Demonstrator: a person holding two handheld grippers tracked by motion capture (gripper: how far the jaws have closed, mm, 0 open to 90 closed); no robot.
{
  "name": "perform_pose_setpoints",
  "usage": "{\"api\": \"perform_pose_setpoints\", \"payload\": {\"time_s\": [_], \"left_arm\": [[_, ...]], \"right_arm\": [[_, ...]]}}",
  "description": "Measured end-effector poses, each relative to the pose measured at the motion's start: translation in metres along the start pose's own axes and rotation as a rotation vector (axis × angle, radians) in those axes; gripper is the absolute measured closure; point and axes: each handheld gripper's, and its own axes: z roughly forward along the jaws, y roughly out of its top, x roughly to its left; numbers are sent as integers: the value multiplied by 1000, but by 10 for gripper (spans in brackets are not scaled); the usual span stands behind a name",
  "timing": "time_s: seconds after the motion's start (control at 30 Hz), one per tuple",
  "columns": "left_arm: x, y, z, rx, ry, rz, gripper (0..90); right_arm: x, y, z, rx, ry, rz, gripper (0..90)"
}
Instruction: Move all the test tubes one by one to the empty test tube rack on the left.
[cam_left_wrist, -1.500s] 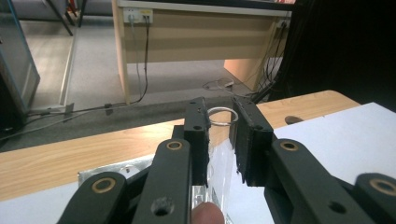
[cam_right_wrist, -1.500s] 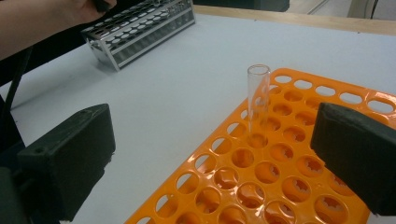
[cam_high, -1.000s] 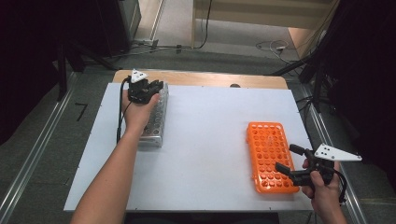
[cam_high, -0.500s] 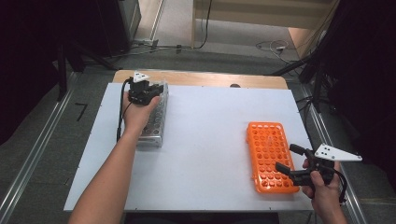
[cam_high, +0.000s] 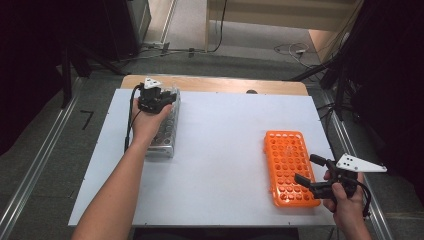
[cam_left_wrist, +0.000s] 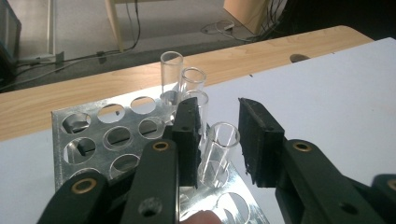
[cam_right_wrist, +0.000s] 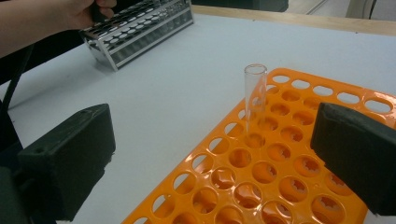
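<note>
A metal tube rack (cam_high: 167, 135) stands at the table's left, with my left gripper (cam_high: 161, 96) over its far end. In the left gripper view the rack (cam_left_wrist: 93, 140) holds several clear glass tubes; the nearest tube (cam_left_wrist: 218, 151) stands between the jaws of my left gripper (cam_left_wrist: 217, 140), which are open with narrow gaps on either side. An orange rack (cam_high: 289, 167) lies at the right. One clear tube (cam_right_wrist: 255, 100) stands upright in the orange rack (cam_right_wrist: 280, 172). My right gripper (cam_right_wrist: 215, 158) is wide open and empty, short of that tube, at the rack's near right corner (cam_high: 306, 168).
The white table top (cam_high: 220, 140) lies bare between the two racks. A wooden strip (cam_high: 220, 84) runs along its far edge, with floor and cables beyond. The left forearm (cam_high: 112, 195) reaches in from the bottom left, and the metal rack (cam_right_wrist: 140, 30) lies far across from the right gripper.
Almost nothing differs: the left hand has shifted very slightly at the metal rack's far end. The right gripper has stayed put and open.
</note>
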Motion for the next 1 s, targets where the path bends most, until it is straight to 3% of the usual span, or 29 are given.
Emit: {"api": "perform_pose_setpoints", "payload": {"time_s": [0.1,0.27,0.4,0.63,1.0], "left_arm": [[0,1,-3,5,-6,-20,638],[-2,1,-13,-10,-19,-36,474],[-7,-1,-24,-25,-68,-44,360],[-26,-8,-49,-58,-87,-3,144],[-53,-22,-88,-116,-162,7,24]], "right_arm": [[0,0,0,2,-1,0,0],[0,0,1,2,1,-3,0],[0,0,3,7,2,-1,0],[1,3,5,7,6,1,0],[0,8,9,10,7,16,0]]}}
